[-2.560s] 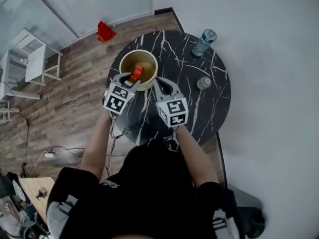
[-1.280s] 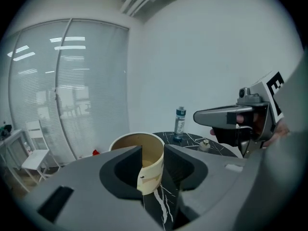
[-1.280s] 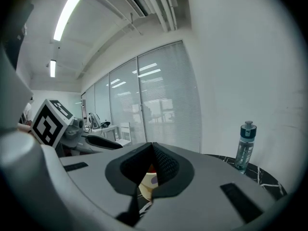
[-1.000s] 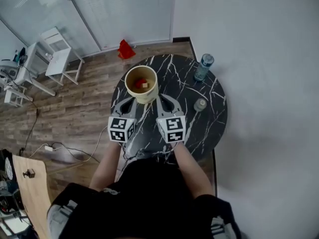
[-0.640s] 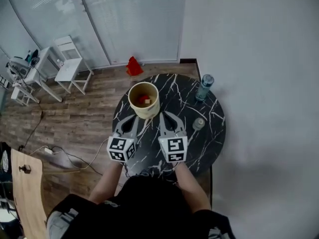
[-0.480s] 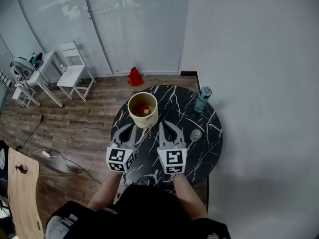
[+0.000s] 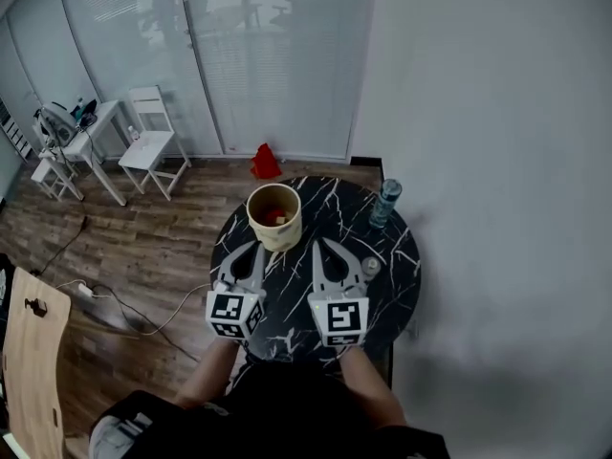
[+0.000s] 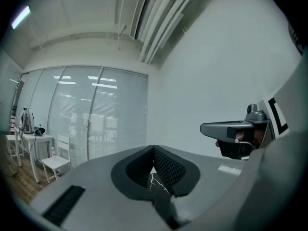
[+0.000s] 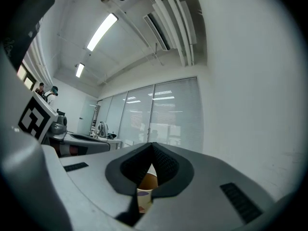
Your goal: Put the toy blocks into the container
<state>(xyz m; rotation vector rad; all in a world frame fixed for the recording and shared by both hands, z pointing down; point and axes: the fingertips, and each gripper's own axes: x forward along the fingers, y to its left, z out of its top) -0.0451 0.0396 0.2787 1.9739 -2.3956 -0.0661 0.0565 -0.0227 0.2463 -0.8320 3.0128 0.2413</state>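
A cream round container stands at the back left of the black marble table. Inside it lie a red block and a pale wooden block. My left gripper is shut and empty, held above the table just in front of the container. My right gripper is shut too, beside the left one. In the right gripper view a sliver of the container shows past the closed jaws. The left gripper view shows only marble through its jaws.
A clear water bottle stands at the table's back right and a small grey jar sits in front of it. A red thing lies on the wooden floor behind the table. White chairs stand far left.
The red block that the left gripper held over the container now lies inside it. Both grippers have drawn back toward me, and the head view has lifted to show more of the room.
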